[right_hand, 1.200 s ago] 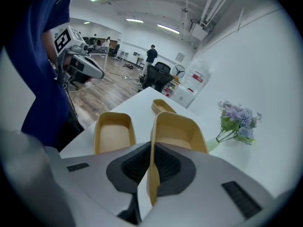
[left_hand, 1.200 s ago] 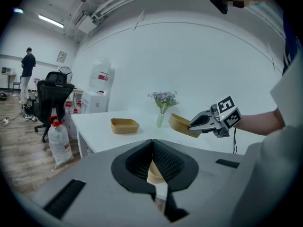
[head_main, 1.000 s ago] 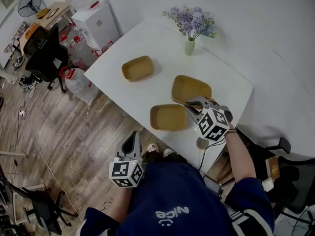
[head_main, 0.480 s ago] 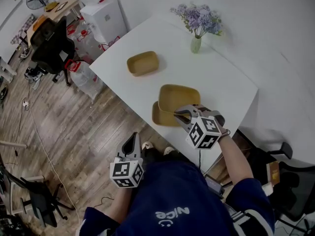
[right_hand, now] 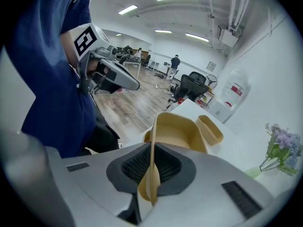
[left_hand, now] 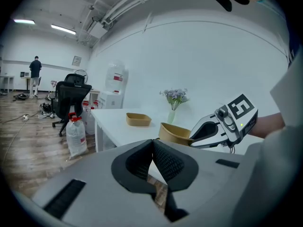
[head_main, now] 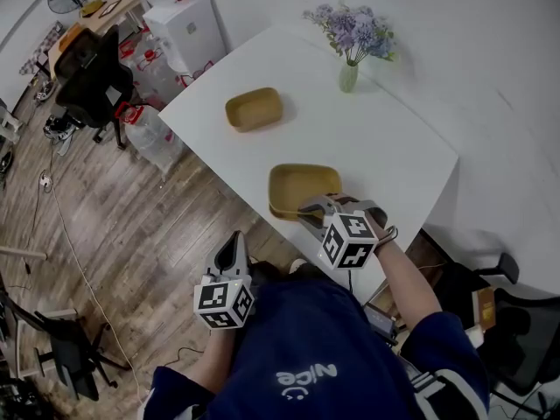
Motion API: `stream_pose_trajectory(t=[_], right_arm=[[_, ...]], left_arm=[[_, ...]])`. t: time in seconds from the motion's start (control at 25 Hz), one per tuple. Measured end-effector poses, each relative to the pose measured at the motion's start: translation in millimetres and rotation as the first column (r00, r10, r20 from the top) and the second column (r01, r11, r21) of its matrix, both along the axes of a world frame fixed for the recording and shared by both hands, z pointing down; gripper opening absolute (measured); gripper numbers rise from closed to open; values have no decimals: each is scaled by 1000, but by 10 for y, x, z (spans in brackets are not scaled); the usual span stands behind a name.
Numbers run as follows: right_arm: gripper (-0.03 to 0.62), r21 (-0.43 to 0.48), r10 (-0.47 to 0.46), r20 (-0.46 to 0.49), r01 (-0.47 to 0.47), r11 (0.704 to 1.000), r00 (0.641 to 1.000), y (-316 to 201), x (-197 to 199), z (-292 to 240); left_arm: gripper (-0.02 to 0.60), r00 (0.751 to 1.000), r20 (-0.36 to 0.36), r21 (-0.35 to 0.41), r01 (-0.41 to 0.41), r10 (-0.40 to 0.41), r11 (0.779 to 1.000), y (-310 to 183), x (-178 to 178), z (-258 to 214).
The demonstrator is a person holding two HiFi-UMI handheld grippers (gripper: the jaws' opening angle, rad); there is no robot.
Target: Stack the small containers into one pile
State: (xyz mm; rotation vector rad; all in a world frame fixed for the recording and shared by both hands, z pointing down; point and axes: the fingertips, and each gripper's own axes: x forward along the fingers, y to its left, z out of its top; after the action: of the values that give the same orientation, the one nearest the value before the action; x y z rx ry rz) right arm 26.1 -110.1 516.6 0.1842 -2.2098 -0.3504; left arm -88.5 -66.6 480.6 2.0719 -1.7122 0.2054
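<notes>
Three tan containers are on or over the white table (head_main: 398,138). One container (head_main: 254,109) lies alone at the far left. My right gripper (head_main: 308,208) is shut on the near rim of a second container (head_main: 304,185), holding it tilted directly over the third container (head_main: 278,211) at the table's near edge. In the right gripper view the pinched rim (right_hand: 153,150) runs between the pads, with the lower container's rim (right_hand: 146,137) showing to the left. My left gripper (head_main: 233,238) hangs off the table over the floor, its jaws (left_hand: 152,148) shut on nothing.
A glass vase of purple flowers (head_main: 349,75) stands at the table's far side. A black office chair (head_main: 87,73), water bottles (head_main: 144,134) and a white cabinet (head_main: 188,20) stand on the wood floor to the left. The table's near edge runs just beside the two overlapping containers.
My right gripper has carried its container left and toward the near edge, from beside the front container to over it. The left gripper has hardly moved.
</notes>
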Motion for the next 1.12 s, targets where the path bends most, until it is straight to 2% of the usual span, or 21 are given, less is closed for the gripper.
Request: stream_pose_trajectory(t=[0.24, 0.48, 0.64, 1.12], right_arm=[[57, -27, 11, -17, -12, 1000, 1000, 28, -28, 115], [57, -58, 16, -16, -17, 998, 1000, 16, -28, 240], [57, -80, 14, -35, -16, 997, 999, 22, -31, 305], [58, -134, 87, -29, -90, 987, 996, -57, -16, 386]], left_arm=[[20, 999, -11, -18, 40, -40, 999, -9, -156, 52], [20, 999, 8, -16, 33, -33, 999, -101, -181, 80], [20, 999, -8, -35, 51, -51, 998, -114, -235, 141], [20, 999, -21, -48, 46, -47, 998, -177, -214, 201]])
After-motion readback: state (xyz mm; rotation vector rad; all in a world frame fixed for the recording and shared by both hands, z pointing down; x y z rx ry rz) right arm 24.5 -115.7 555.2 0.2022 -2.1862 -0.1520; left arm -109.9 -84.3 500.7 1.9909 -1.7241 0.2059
